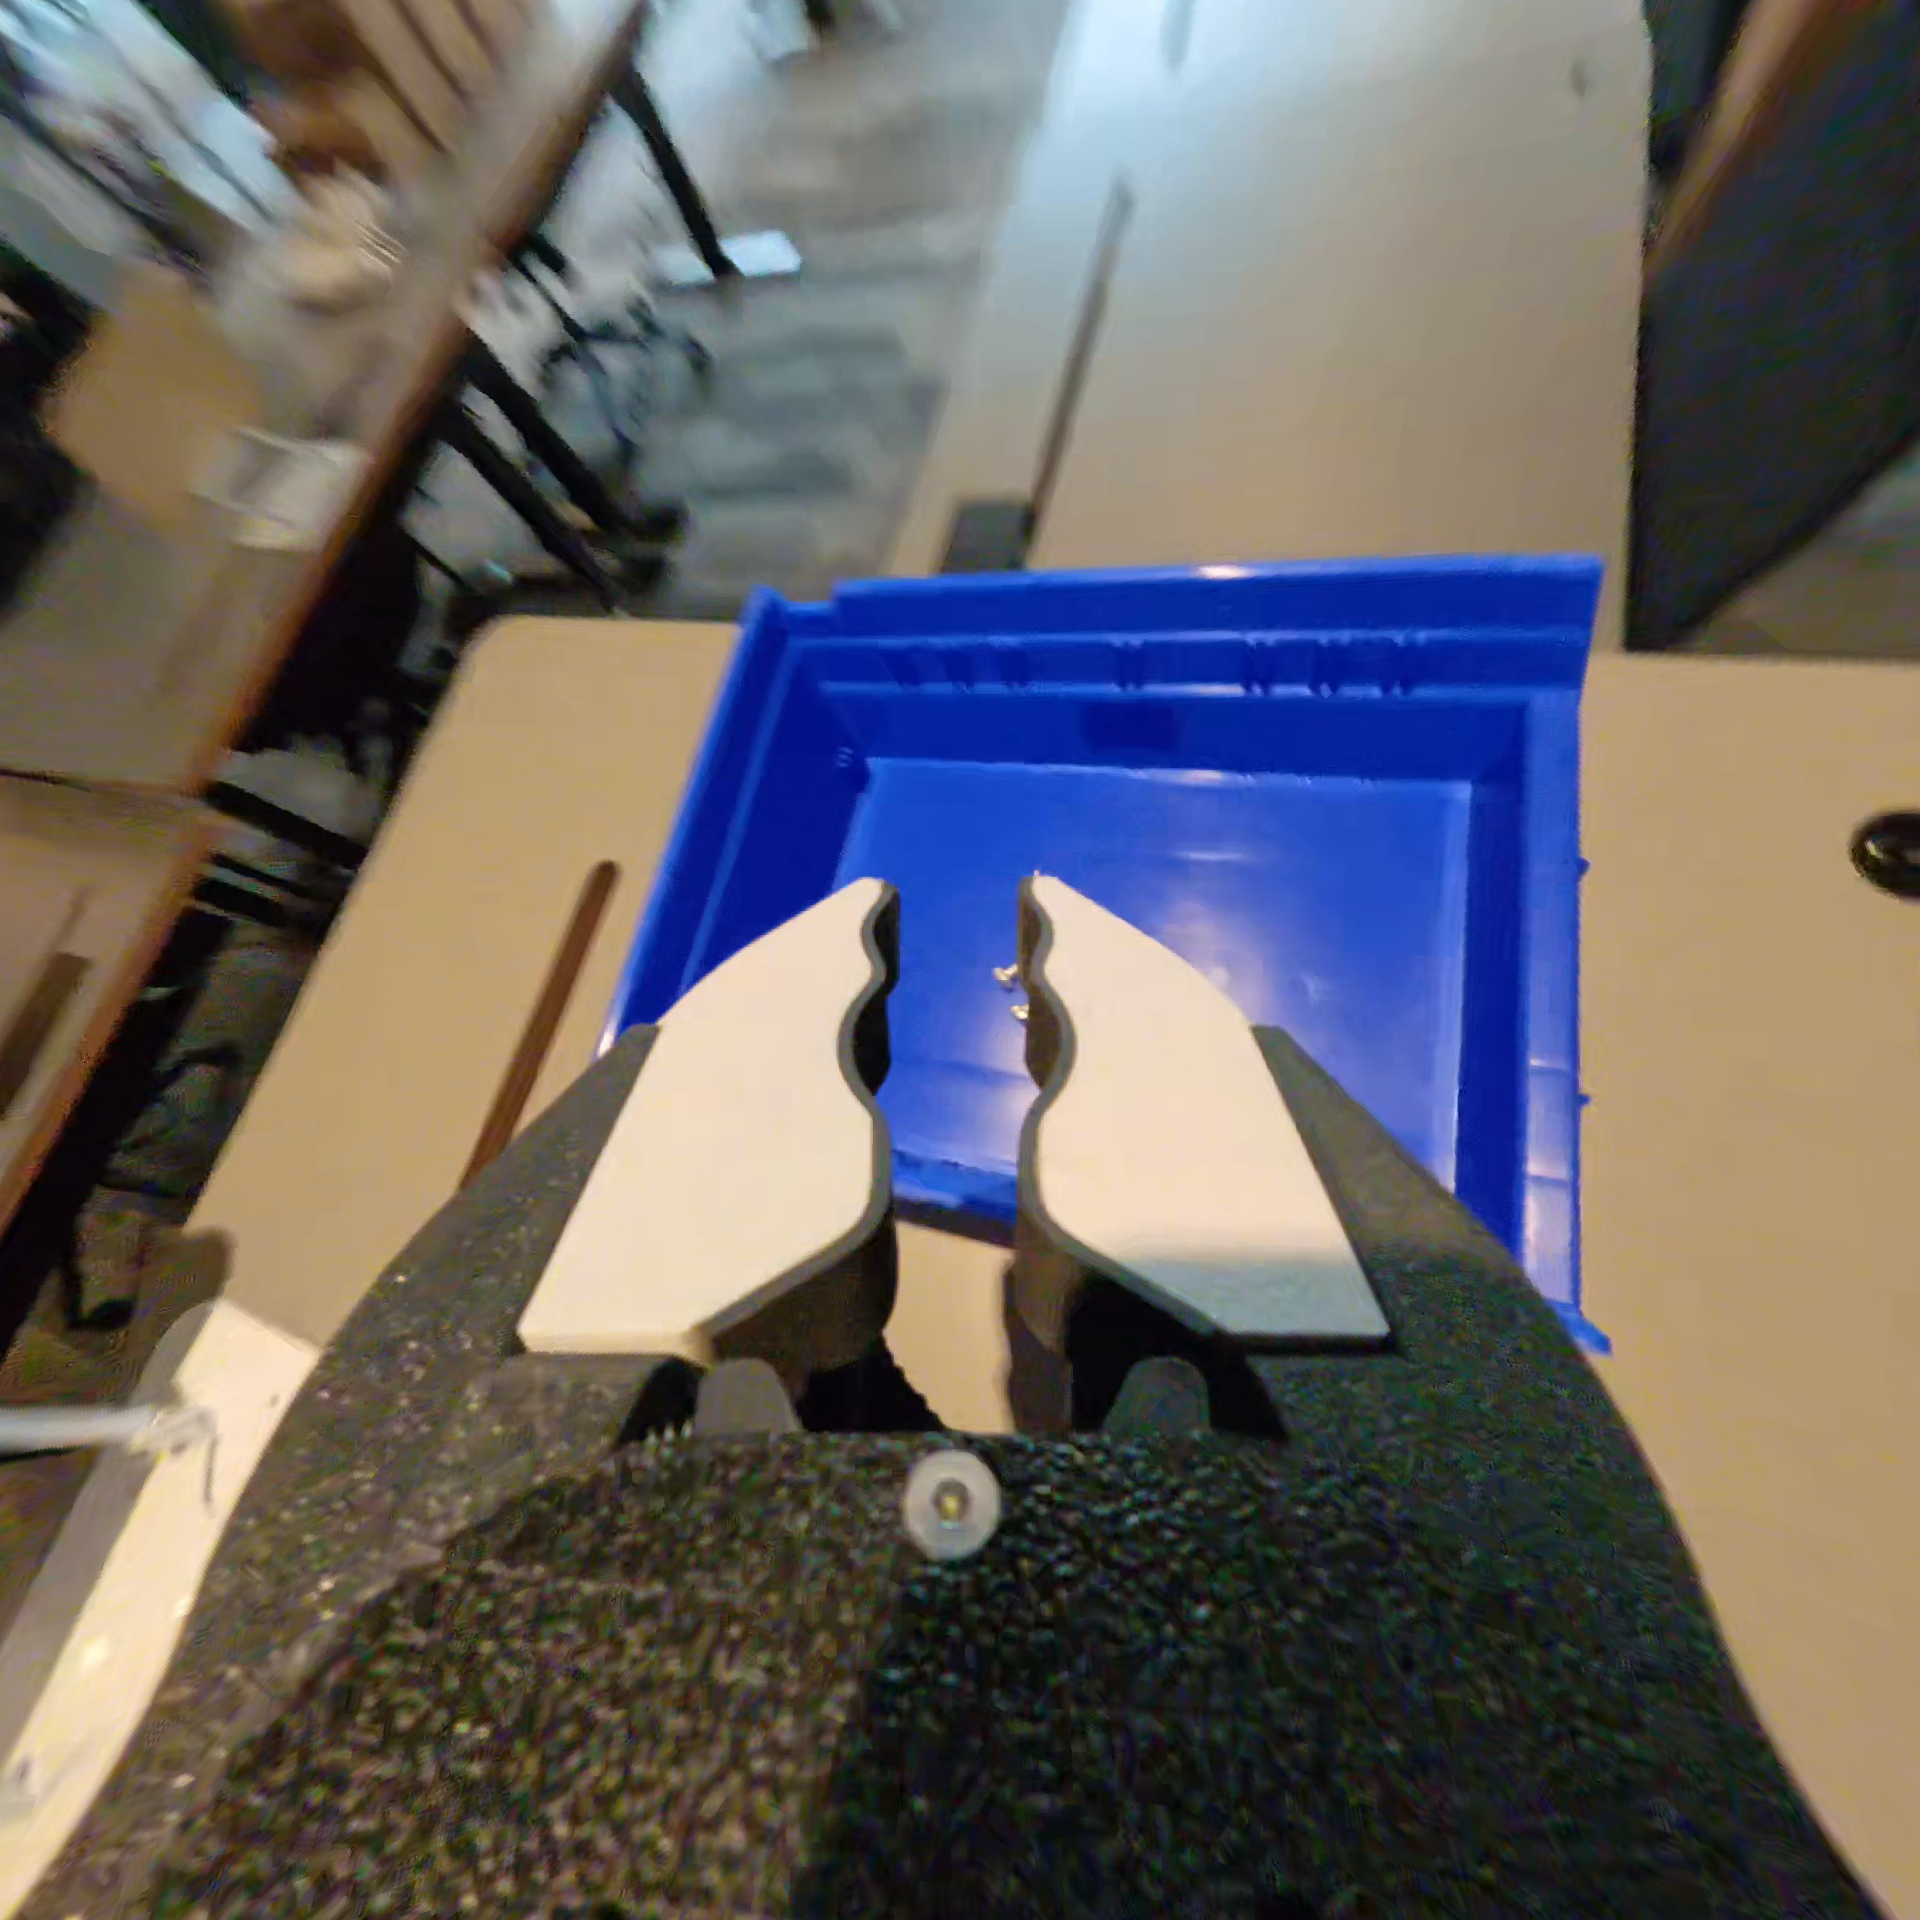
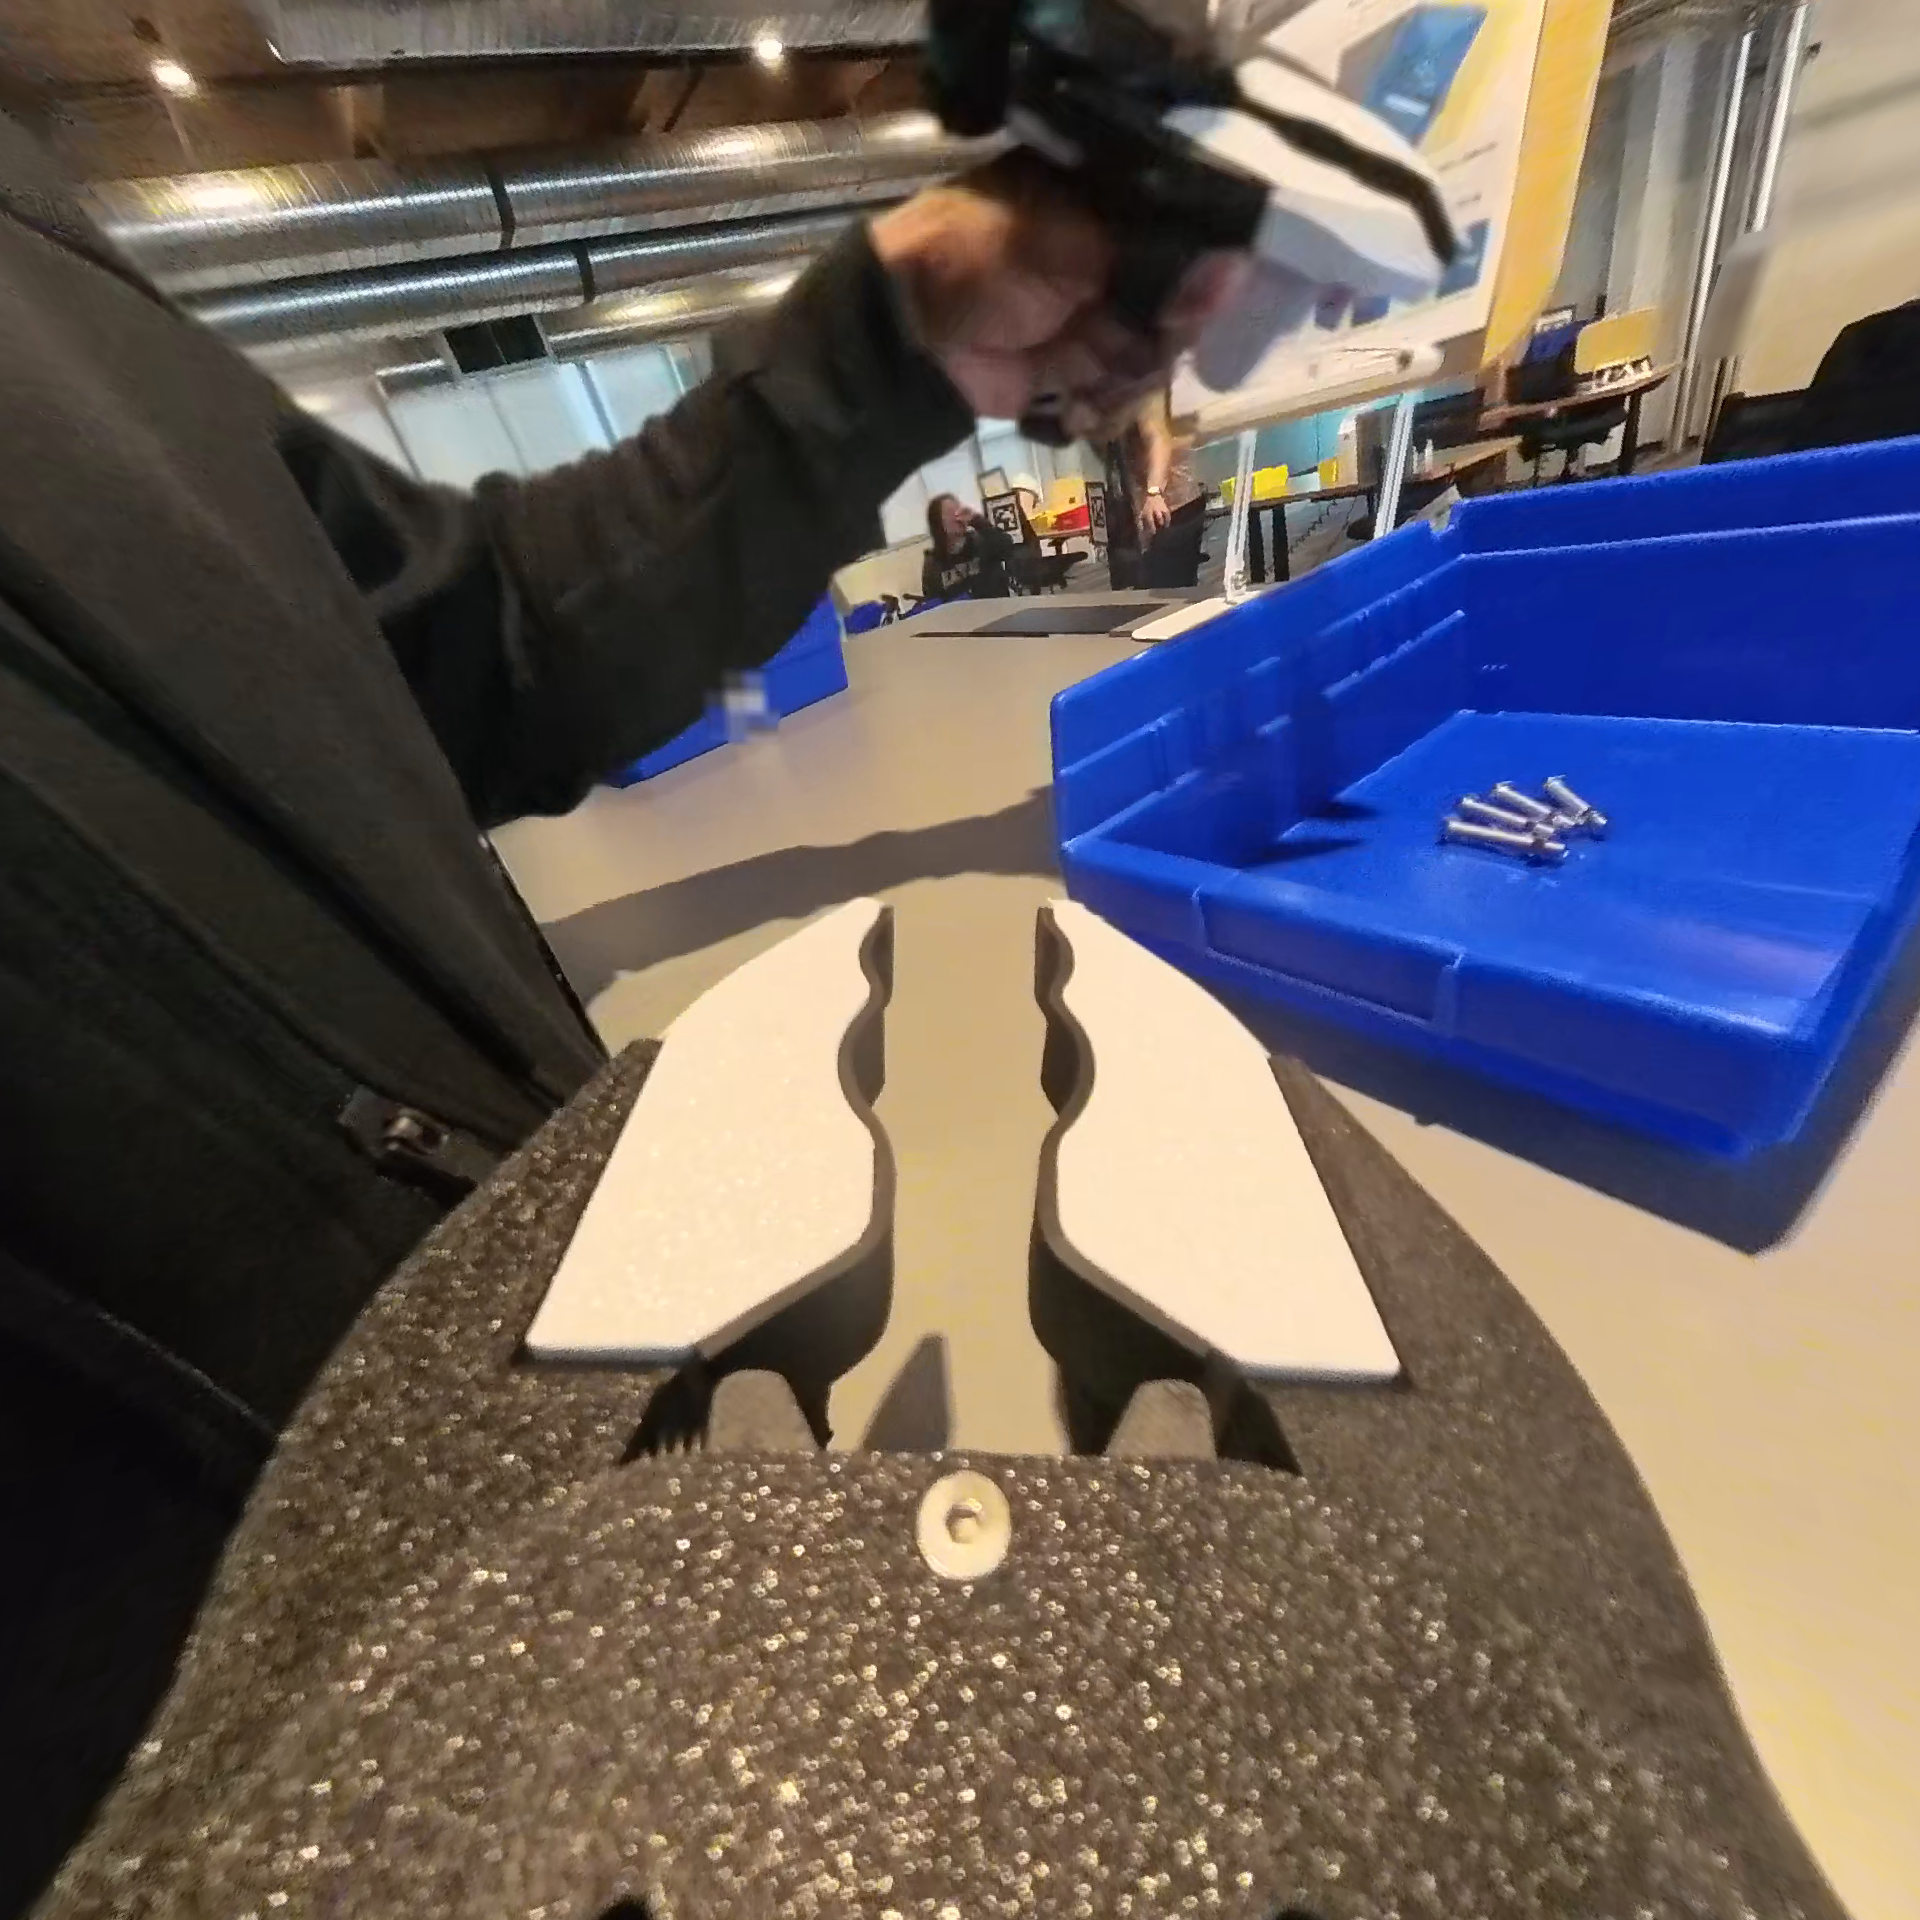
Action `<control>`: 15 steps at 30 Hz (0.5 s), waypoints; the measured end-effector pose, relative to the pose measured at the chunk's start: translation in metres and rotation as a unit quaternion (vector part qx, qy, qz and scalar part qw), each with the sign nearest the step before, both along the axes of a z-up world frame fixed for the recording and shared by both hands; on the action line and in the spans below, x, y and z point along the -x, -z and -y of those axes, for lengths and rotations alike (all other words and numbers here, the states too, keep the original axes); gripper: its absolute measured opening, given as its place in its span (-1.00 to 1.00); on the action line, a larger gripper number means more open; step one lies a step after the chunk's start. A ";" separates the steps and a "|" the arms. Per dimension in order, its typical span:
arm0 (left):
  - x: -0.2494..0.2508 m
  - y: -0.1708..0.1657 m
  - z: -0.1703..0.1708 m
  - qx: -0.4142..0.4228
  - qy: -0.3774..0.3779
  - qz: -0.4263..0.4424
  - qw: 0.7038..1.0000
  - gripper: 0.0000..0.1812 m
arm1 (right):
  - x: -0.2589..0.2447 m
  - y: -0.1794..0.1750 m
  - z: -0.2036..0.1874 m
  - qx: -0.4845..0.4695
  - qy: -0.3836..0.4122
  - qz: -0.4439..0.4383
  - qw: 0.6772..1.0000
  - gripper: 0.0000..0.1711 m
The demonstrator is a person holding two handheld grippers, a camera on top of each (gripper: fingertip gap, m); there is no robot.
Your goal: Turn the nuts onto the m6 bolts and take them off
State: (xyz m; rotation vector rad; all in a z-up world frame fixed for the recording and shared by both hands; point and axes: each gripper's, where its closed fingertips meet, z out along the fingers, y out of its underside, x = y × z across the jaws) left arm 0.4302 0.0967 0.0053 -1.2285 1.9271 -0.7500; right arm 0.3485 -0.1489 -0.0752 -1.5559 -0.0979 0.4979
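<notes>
A blue plastic bin (image 1: 790, 727) sits on a beige table. My left gripper (image 1: 958, 894) hangs open and empty above its near side. Small silver bolts (image 1: 1006, 977) lie on the bin floor, partly hidden behind my right finger. In the right wrist view the same kind of blue bin (image 2: 1299, 956) stands to the right with several silver bolts (image 2: 1522, 821) on its floor. My right gripper (image 2: 964, 920) is open and empty, low over the table, left of that bin. I see no nuts.
A person in a dark jacket (image 2: 260, 831) stands close on the left, arm raised, holding the other gripper device (image 2: 1195, 177) high. Another blue bin (image 2: 790, 675) sits farther back. A round black grommet (image 1: 1886, 847) is in the table at right. The table edge (image 1: 343, 935) is left. The left gripper's tips are roughly 25 cm from the right gripper's.
</notes>
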 end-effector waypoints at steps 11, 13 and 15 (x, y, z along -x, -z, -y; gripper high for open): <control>0.214 0.048 -0.044 0.009 -0.251 0.193 0.949 -0.71 | 0.023 0.004 -0.029 0.016 -0.033 0.012 0.999 -0.68; 0.253 0.056 -0.050 0.017 -0.295 0.197 0.935 -0.71 | 0.028 0.005 -0.041 0.025 -0.030 0.010 0.999 -0.68; 0.289 0.060 -0.057 0.016 -0.334 0.197 0.922 -0.71 | 0.033 0.006 -0.053 0.034 -0.021 0.009 0.999 -0.67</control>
